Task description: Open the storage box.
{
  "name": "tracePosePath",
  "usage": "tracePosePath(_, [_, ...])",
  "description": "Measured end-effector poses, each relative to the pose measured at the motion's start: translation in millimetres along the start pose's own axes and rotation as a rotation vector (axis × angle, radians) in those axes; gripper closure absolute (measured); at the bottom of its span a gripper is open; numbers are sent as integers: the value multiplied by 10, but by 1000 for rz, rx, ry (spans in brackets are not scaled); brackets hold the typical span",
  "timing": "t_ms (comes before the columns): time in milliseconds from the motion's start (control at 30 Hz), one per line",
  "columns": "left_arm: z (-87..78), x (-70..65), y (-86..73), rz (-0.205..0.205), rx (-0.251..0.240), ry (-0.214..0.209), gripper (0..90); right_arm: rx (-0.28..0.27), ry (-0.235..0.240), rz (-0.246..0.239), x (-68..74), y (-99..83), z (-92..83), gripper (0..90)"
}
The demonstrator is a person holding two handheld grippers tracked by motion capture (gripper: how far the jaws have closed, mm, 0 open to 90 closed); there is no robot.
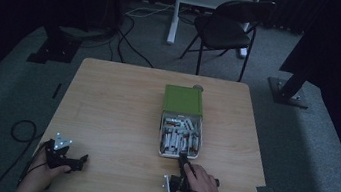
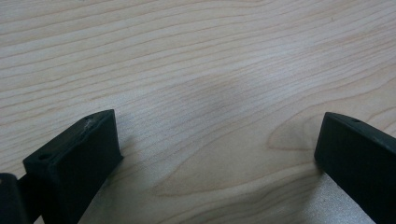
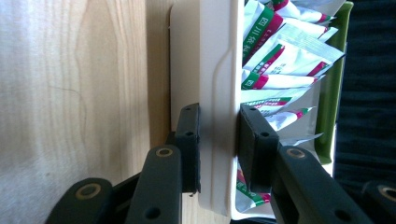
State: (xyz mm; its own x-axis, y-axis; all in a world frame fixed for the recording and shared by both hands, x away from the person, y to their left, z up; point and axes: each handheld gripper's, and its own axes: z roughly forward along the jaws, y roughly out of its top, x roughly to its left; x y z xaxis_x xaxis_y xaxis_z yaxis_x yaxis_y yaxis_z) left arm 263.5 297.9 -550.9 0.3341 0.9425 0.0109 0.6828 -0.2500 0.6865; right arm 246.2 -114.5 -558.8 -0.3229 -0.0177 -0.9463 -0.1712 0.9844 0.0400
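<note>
White plastic drawer tray [image 1: 162, 136] full of small white sachets [image 1: 180, 137], pulled out of green box [image 1: 183, 100] – centre of high view. Right gripper [image 3: 218, 140] pinching tray's front wall. Left gripper [image 1: 79, 160] lower left, jaws spread over bare wooden table [image 1: 115, 113].

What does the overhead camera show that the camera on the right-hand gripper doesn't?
The high view takes in the whole table, the green box, the chair behind, and the left gripper resting near the table's front edge. The right gripper view shows the right gripper clamped on the white drawer's front wall, one jaw inside, one outside, and red-and-green print on the sachets. Both show drawer, sachets and wood.
</note>
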Motion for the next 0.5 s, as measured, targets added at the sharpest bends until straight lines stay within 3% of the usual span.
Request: tracePosePath(500, [0, -1, 0, -1, 0, 0, 7, -12, 7, -1, 19, 17, -94, 715])
